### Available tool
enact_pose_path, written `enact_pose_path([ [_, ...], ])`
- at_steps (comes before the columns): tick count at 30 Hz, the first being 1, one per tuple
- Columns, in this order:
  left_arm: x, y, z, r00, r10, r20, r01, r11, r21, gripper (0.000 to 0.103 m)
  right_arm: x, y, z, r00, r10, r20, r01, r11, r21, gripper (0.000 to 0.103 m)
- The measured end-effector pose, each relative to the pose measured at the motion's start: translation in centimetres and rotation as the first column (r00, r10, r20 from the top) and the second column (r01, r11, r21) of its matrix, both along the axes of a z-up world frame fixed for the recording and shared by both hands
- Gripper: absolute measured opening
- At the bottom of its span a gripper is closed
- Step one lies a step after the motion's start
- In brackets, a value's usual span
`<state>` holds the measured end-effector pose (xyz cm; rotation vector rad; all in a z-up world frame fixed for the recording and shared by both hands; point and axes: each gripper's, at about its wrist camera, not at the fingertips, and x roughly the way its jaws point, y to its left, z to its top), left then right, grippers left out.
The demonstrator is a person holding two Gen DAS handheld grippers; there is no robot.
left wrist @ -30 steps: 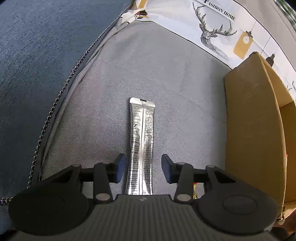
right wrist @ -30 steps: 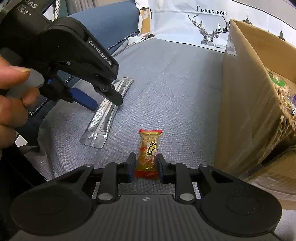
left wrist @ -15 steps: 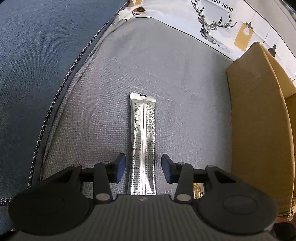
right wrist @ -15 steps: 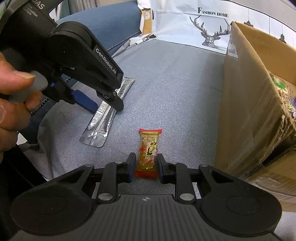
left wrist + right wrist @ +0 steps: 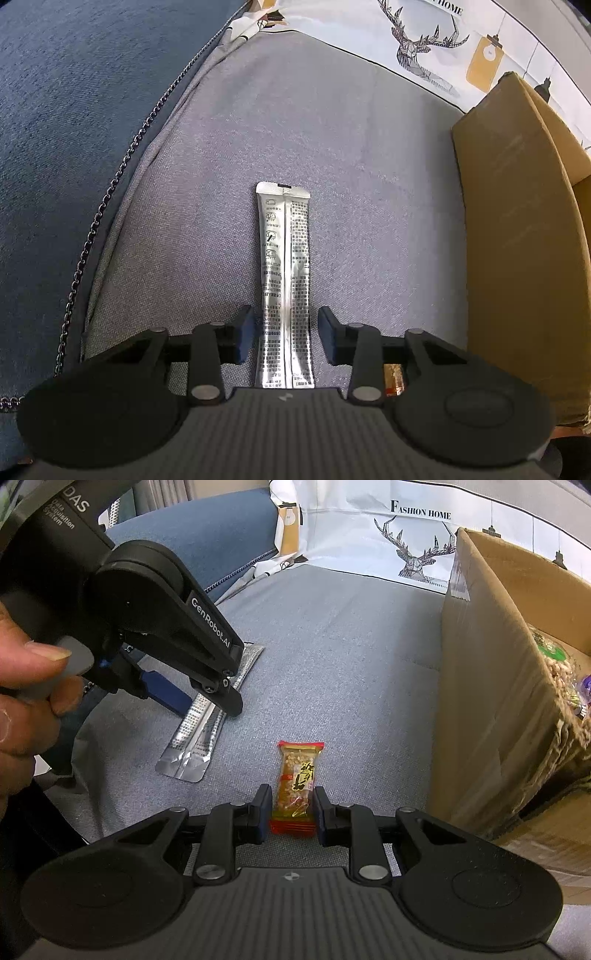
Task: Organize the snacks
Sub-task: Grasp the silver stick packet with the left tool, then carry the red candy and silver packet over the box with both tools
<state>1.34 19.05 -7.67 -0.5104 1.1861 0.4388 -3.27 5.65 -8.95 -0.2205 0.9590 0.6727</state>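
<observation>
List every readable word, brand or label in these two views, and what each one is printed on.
"FASHION HOME": white deer cloth.
"GenRobot.AI": arm of the left tongs.
"DAS" and "Data Acquisition System": body of the same tongs.
Silver sachet: fine print, too small to read.
Peanut bar wrapper: bold black characters, not legible.

Both tools [image 5: 285, 339] [image 5: 288, 808] open, prob. low.

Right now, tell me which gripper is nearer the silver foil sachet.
Left. The left gripper straddles the silver foil sachet, jaws open on either side. The right gripper sits off to its right, around the orange snack bar.
</observation>
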Motion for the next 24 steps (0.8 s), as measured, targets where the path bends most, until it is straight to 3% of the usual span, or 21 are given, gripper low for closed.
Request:
enact_pose_path([
  [12,0.2,-0.3,0.2,1.0,-0.011,0.01,0.011,1.0,0.017,0.021,0.0,0.2,0.0,1.0,0.006,0.009,-0.006,1.0,-0.004,0.024],
  [24,-0.1,-0.6,2.7,0.987,-0.001,0.16,-0.002,1.0,0.022,0.019,-0.3,-0.4,2.2,0.996,-0.021,0.088,0.017,0.999,0.05,0.023],
])
